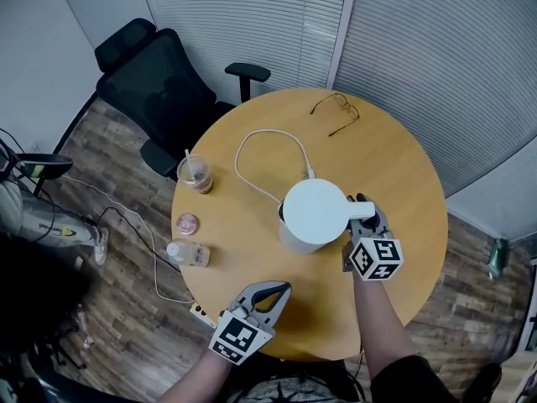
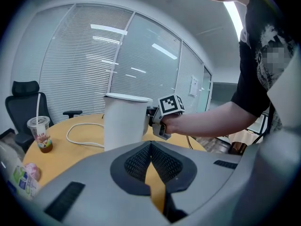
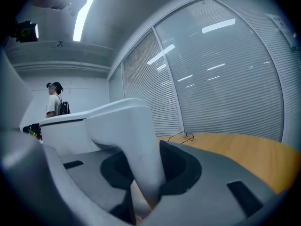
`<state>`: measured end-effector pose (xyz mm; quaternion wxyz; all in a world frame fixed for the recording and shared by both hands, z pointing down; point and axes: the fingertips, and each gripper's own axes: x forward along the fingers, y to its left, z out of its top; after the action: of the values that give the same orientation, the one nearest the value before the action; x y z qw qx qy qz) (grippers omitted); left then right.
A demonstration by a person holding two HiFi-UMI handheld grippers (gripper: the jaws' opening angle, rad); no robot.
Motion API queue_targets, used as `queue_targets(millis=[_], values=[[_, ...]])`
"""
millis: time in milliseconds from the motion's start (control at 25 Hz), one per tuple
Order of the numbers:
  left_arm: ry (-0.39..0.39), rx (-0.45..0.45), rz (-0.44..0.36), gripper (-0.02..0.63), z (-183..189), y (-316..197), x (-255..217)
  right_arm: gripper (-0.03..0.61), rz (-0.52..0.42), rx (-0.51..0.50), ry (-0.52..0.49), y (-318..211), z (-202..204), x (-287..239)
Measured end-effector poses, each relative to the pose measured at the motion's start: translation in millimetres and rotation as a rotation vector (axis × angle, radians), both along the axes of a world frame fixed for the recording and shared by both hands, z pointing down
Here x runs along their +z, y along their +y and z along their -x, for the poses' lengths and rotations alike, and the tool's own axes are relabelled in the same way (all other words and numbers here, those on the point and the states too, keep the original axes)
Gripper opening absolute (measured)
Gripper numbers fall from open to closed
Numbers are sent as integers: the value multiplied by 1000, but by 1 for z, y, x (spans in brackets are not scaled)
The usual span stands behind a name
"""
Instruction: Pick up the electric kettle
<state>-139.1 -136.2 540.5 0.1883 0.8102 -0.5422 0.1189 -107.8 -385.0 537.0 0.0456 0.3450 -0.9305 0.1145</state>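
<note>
The white electric kettle [image 1: 315, 212] stands upright near the middle of the round wooden table [image 1: 403, 166]. Its white cord [image 1: 260, 141] loops away over the tabletop. My right gripper [image 1: 362, 210] is at the kettle's right side, shut on its handle [image 3: 136, 140], which runs down between the two dark pads. In the left gripper view the kettle [image 2: 124, 121] stands ahead, with the right gripper [image 2: 162, 121] at its handle. My left gripper [image 1: 281, 288] hovers near the table's front edge, apart from the kettle, jaws together and holding nothing.
A drink cup with a straw [image 1: 195, 173], a small pink round thing [image 1: 187, 223] and a plastic bottle on its side [image 1: 189, 253] sit along the table's left edge. Glasses [image 1: 336, 112] lie at the far side. A black office chair [image 1: 159, 91] stands beyond the table.
</note>
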Motion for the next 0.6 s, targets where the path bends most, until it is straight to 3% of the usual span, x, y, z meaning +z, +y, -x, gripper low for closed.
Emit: queue_targets(millis=[600], values=[[-6, -8, 9, 2, 12, 26, -4, 129, -23, 47, -23, 7, 6, -17]])
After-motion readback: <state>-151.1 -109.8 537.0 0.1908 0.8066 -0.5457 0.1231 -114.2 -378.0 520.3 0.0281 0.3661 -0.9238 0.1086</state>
